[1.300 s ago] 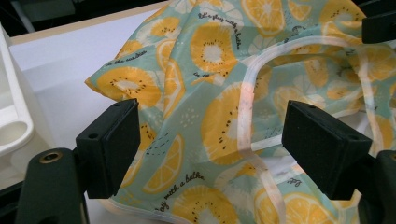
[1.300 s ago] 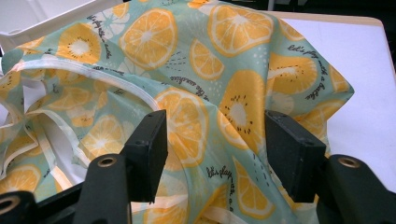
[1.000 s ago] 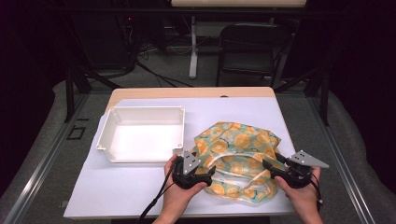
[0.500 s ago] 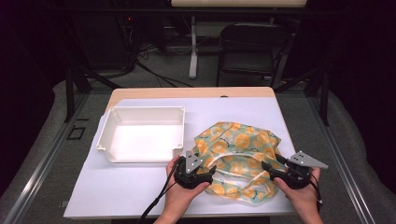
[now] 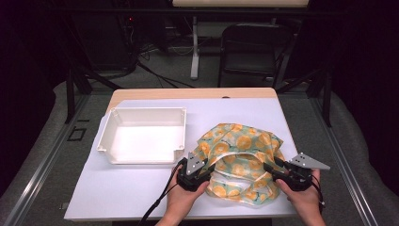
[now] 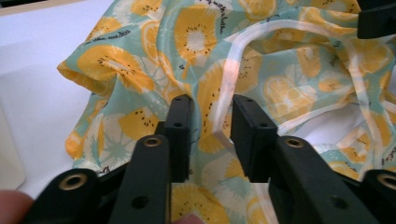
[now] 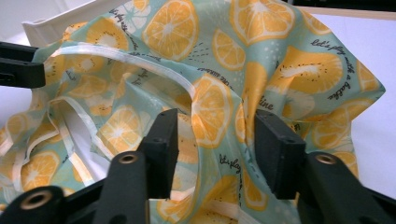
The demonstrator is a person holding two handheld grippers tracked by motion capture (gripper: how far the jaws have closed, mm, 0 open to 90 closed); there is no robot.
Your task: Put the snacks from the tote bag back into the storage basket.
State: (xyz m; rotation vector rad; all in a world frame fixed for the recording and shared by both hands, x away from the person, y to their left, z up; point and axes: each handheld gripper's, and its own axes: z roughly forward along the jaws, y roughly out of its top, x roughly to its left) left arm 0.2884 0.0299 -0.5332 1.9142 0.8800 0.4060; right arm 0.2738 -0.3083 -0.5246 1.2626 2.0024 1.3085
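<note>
A teal fabric bag (image 5: 240,146) printed with orange slices lies crumpled on the white table, with its white straps on top. My left gripper (image 5: 210,168) is at the bag's left edge. Its jaws have just been closing and now pinch a raised fold of the fabric bag (image 6: 196,32) and a white strap (image 6: 229,79) in the left gripper (image 6: 212,133). My right gripper (image 5: 272,168) is at the bag's right edge. Its jaws have also been closing, but the right gripper (image 7: 215,144) still stands apart around a fold of the bag (image 7: 280,70).
A shallow white tray (image 5: 141,110) stands left of the bag, close to my left hand. Bare white table surface (image 5: 117,188) lies in front of the tray. A dark chair (image 5: 254,47) stands beyond the table's far edge.
Both hands stay where they were at the bag's two edges. The left jaws look narrower on the fabric. The bag and tray have not shifted.
</note>
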